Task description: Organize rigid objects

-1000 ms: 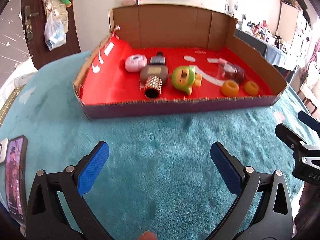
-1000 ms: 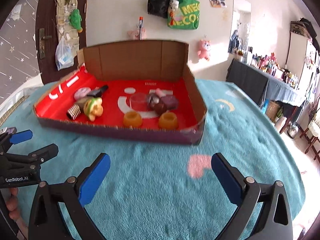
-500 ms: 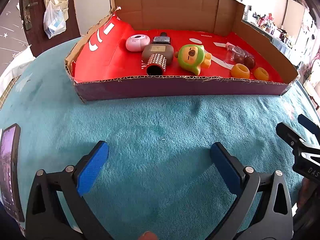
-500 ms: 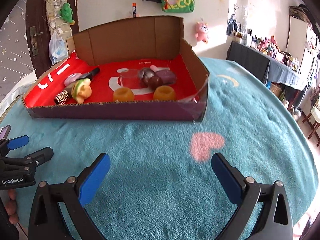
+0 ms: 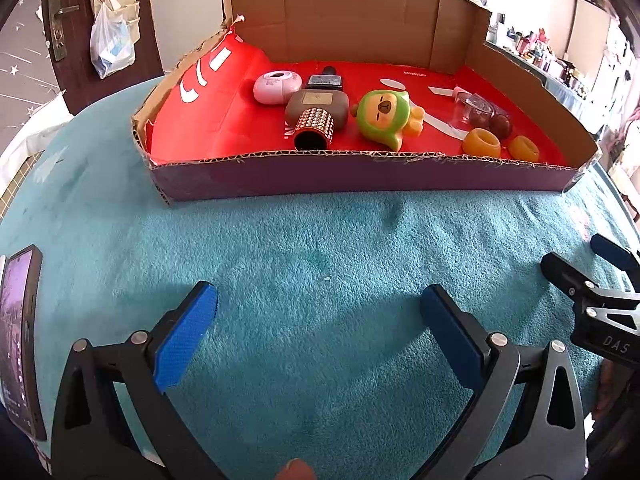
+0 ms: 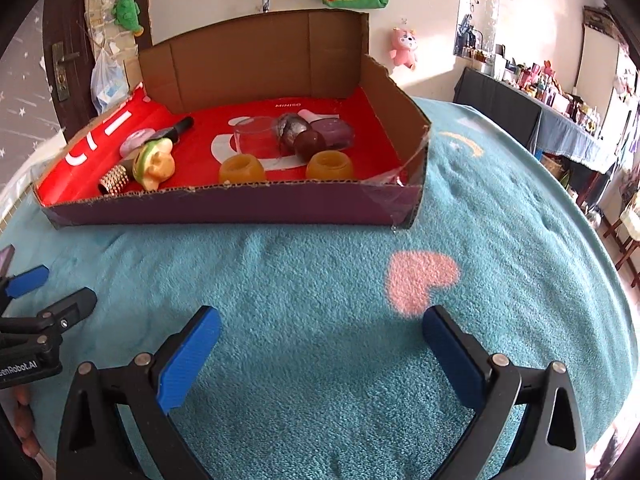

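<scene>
My left camera alone shows a phone (image 5: 18,336) at the cloth's (image 5: 320,264) edge; my right alone shows a pink heart (image 6: 420,286). I hold both the left gripper (image 5: 318,308) and right gripper (image 6: 320,330) low over the cloth, short of the box (image 5: 360,180), jaws wide apart and empty. The toy (image 5: 384,118), microphone (image 5: 316,120) and orange cups (image 6: 242,169) lie inside the box.

The dark phone (image 5: 18,344) with the lit screen runs off the left edge, and that purple lump (image 6: 334,131) sits half behind the brown ball (image 6: 310,143).
</scene>
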Motion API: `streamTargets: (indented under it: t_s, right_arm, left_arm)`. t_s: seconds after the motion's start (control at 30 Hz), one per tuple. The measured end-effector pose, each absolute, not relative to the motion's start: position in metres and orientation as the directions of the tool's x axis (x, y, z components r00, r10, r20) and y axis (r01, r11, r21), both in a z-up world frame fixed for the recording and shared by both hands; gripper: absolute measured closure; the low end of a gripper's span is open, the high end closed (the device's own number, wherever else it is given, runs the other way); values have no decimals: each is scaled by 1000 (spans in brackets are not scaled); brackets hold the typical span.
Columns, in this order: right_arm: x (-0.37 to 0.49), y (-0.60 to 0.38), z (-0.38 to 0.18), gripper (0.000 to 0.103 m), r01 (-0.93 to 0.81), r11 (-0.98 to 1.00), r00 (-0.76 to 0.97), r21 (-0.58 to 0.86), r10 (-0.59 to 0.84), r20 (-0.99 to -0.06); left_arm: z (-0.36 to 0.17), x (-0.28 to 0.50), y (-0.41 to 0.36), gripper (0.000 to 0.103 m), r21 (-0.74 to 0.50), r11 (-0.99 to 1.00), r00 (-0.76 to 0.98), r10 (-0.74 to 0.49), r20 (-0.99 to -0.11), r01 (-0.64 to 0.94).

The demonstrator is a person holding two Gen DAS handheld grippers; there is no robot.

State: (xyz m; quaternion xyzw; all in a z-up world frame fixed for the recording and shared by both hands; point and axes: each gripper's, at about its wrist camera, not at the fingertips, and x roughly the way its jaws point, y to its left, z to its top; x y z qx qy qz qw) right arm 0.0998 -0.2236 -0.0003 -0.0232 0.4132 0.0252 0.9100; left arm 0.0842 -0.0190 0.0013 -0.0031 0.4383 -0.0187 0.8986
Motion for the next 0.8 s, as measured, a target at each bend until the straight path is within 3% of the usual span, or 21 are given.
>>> streamTargets:
  t_s: [0.8]
  right_arm:
    - [101, -225, 0, 0, -64, 998, 652, -18, 28, -758]
  left_arm:
    - [1, 84, -20, 0, -14, 999, 615, -29, -788, 29]
